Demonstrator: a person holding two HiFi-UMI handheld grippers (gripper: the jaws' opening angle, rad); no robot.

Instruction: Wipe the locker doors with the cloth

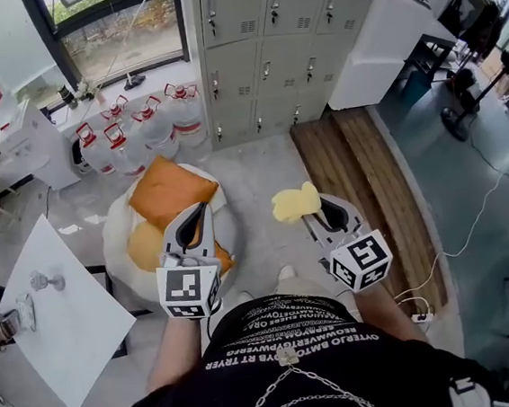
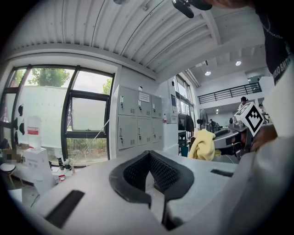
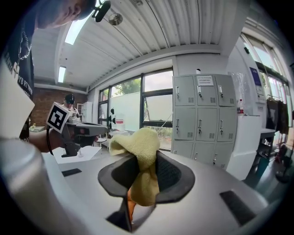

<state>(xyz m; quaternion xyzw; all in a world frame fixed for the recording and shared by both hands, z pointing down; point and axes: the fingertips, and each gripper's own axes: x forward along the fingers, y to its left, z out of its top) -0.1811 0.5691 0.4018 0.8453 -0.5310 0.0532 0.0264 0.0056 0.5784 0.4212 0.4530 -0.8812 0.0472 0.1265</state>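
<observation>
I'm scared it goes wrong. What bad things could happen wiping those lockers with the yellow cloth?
The right gripper pinches only a bunch of the cloth, so rubbing the lockers might tug it loose. The water bottles and orange cushion sit on the floor nearby, so a foot could trip.

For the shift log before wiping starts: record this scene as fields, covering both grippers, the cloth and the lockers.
left gripper: jaws together, nothing between them
right gripper: shut on the cloth
cloth: yellow, bunched, sticking out past the jaws
lockers: grey, doors shut, ahead of the person across bare floor
contact: cloth not yet on any door
nearby: water jugs on the floor left of the lockers
</observation>
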